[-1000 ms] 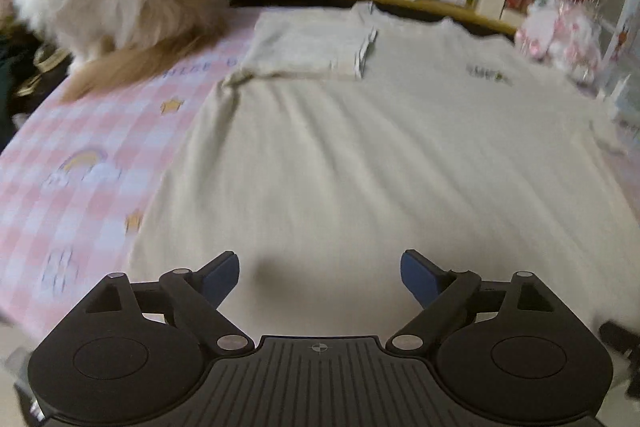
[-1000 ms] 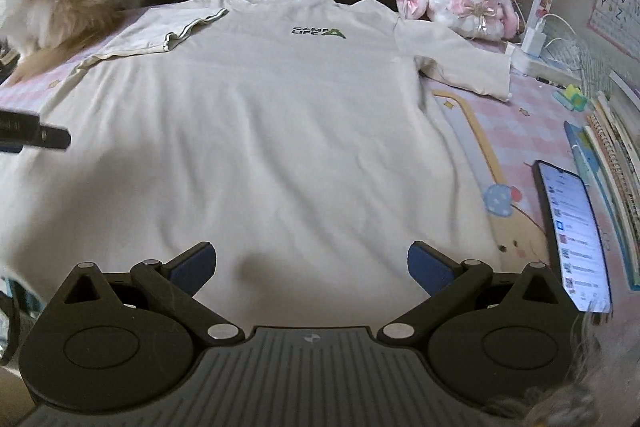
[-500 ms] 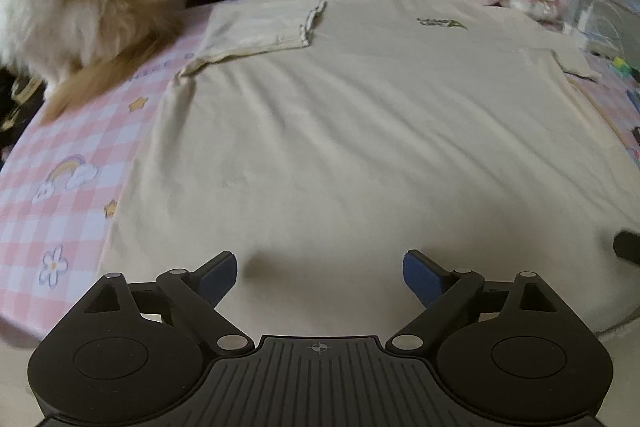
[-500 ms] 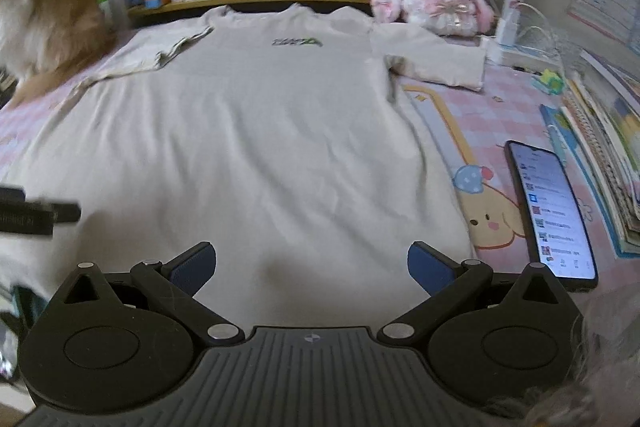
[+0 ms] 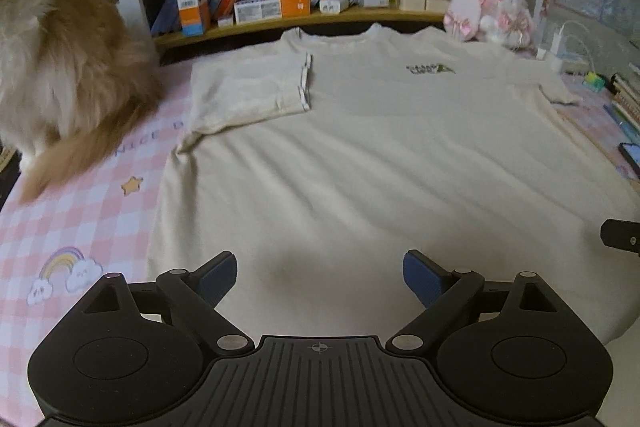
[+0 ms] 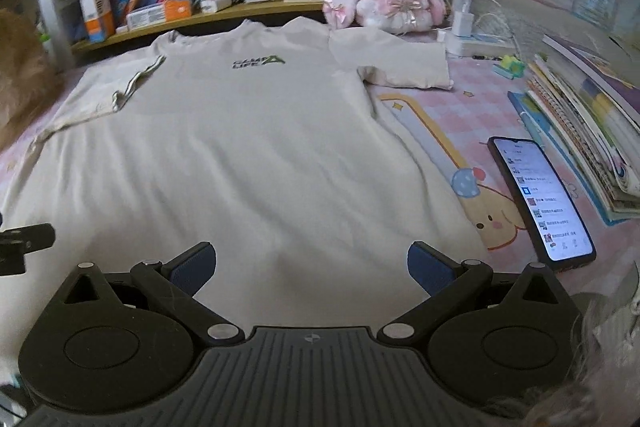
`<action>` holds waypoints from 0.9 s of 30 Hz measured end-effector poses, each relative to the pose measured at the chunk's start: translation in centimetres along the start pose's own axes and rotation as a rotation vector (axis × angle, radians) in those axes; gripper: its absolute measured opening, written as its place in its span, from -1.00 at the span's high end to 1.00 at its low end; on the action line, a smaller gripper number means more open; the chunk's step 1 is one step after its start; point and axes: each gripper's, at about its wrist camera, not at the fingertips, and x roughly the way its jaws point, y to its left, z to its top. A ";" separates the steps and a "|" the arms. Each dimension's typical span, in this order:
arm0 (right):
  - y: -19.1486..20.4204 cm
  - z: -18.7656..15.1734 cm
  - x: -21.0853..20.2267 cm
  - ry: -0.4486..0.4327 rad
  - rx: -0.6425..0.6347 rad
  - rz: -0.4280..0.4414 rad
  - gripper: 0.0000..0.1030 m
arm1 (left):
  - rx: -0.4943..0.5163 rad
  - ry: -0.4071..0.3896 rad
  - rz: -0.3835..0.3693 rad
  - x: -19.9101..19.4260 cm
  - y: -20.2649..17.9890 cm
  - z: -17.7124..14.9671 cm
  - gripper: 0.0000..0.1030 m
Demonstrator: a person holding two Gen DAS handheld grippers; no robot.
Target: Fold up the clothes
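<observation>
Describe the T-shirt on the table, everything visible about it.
The T-shirt is cream, soft-looking knit, lying flat, front up, collar toward the bookshelf, on a pink checked mat. A small dark chest logo reads CAMP LIFE. One sleeve is folded over the body; the other sleeve lies spread. Light wrinkles cross it. Neither open gripper visibly grips it.

Open cloth lies ahead; a furry animal (image 5: 68,75) crowds the left, a phone (image 6: 540,203) the right.
</observation>
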 end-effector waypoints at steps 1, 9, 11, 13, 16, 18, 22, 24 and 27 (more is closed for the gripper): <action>0.3 0.2 0.0 0.000 0.008 -0.010 -1.00 | 0.002 -0.001 -0.007 0.1 0.3 0.0 -0.80; 2.3 0.1 0.1 0.020 0.001 -0.085 -1.00 | 0.002 0.010 -0.058 1.3 1.9 0.0 -0.85; 2.4 0.3 0.4 0.028 0.007 -0.089 -1.00 | -0.004 0.015 -0.058 1.8 2.1 0.1 -0.86; 2.3 0.5 0.9 0.032 0.008 -0.090 -1.00 | -0.008 0.027 -0.055 2.3 2.1 0.2 -0.86; 2.1 0.9 1.8 0.038 0.003 -0.085 -1.00 | -0.024 0.047 -0.041 3.2 1.8 0.6 -0.86; 1.8 1.5 2.7 0.042 0.004 -0.079 -1.00 | -0.040 0.053 -0.026 3.8 1.5 1.1 -0.86; 0.1 3.7 4.7 0.027 0.007 -0.062 -1.00 | -0.072 0.060 0.014 4.9 0.6 2.6 -0.86; -1.1 5.4 5.8 0.020 0.022 -0.050 -1.00 | -0.089 0.061 0.025 5.3 0.0 3.3 -0.86; -3.4 7.7 7.3 -0.002 0.048 -0.017 -1.00 | -0.109 0.089 0.042 6.3 -1.2 4.0 -0.87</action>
